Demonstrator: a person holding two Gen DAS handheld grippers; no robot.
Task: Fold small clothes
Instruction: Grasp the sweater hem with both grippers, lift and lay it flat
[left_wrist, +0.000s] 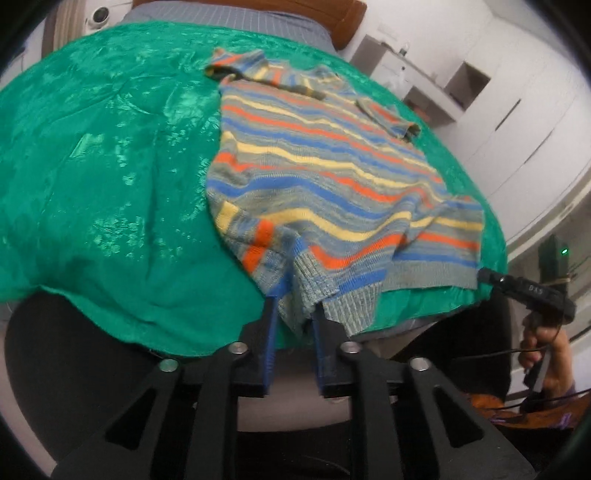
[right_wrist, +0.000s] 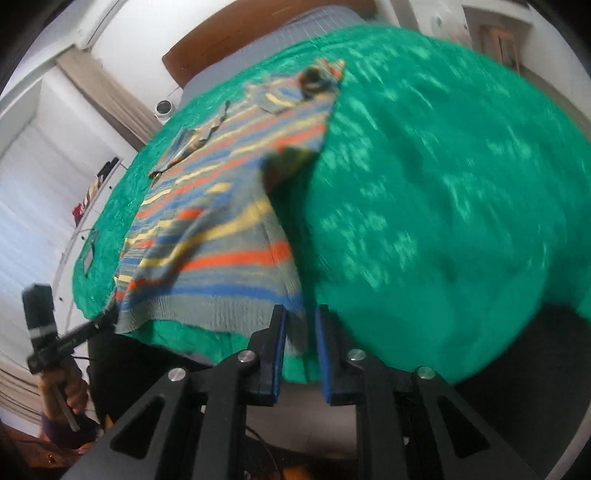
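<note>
Knitted, striped in orange, yellow, blue and grey: small sweater spread nearly flat on green bedspread, collar end far, ribbed hem at near edge of bed. One sleeve folded across chest near collar, other lying short along far side. Cloth rumpled and bunched along hem, with one diagonal ridge running up from near corner.

Left hand-held gripper clamped on one corner of ribbed hem, knit bunched between blue pads and hanging slightly over bed edge. Right hand-held gripper at opposite hem corner, fingers either side of cloth with narrow gap showing; seemingly pinching hem, though blur leaves firmness of hold uncertain. Same right tool seen from left wrist view, tip just touching hem corner.

Step in hand, by the look of it: both hem corners taken, ready for first fold. Task barely begun, since body unfolded. Next move likely calls for lifting both corners together, level and evenly tensioned, then carrying hem up toward collar and laying it down squarely. Risks: uneven pull skewing fold, loose knit slipping from right pads, bedspread dragged along with sweater.
</note>
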